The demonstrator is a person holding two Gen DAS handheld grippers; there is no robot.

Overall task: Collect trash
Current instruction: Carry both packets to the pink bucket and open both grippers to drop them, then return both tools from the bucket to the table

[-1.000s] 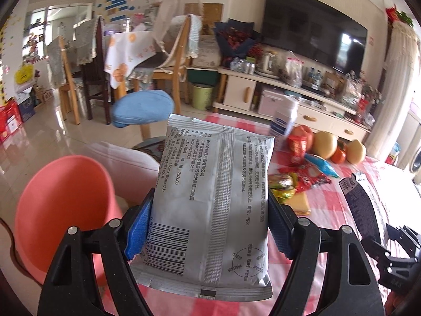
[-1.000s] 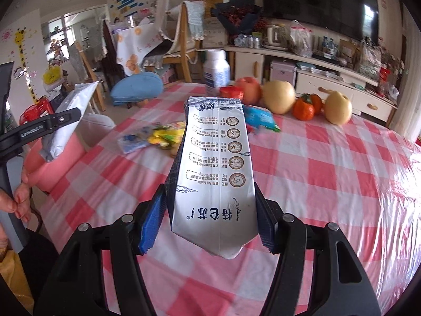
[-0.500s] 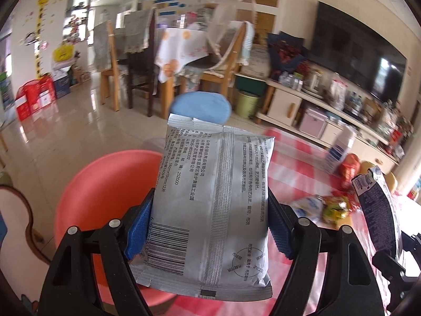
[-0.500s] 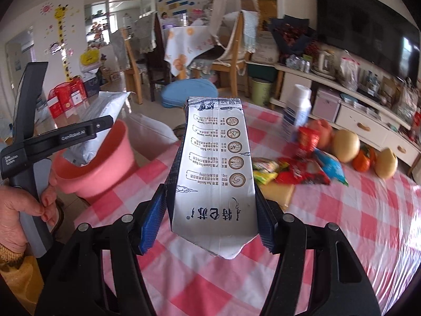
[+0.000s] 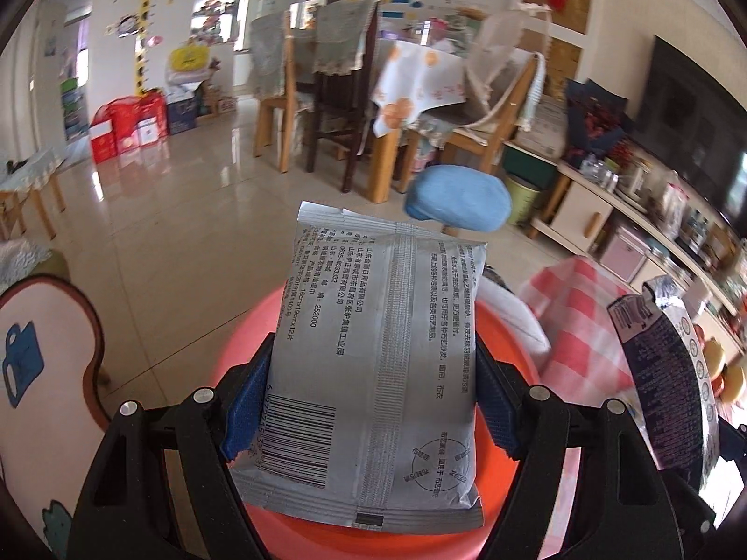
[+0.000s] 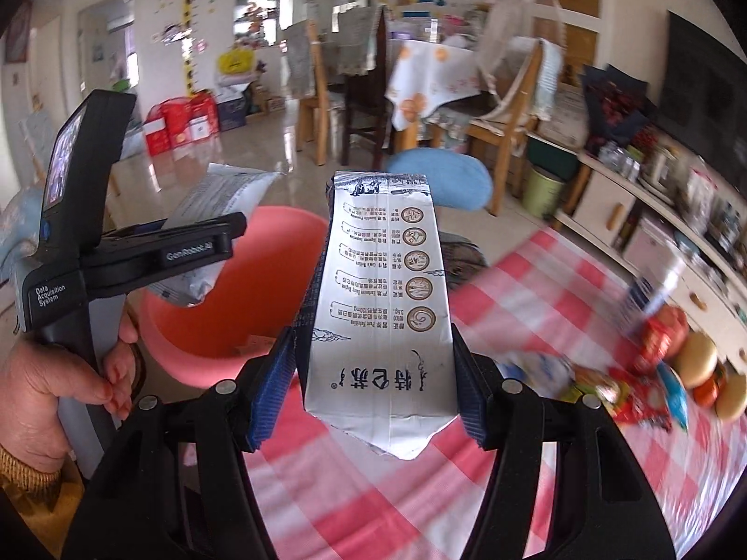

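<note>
Both grippers have swung away from the checked tablecloth (image 6: pixel 537 289) toward the pink basin (image 6: pixel 261 298), which now sits under the left gripper (image 5: pixel 373 401) instead of off to its side. That gripper is clamped on a silver sachet (image 5: pixel 378 364) directly above the basin. The right gripper (image 6: pixel 376 373) grips a silver carton (image 6: pixel 380 308) over the table edge, beside the basin. A blue cushioned stool (image 5: pixel 460 203) stands beyond; fruit (image 6: pixel 695 359) and wrappers (image 6: pixel 639 396) lie on the cloth far right.
</note>
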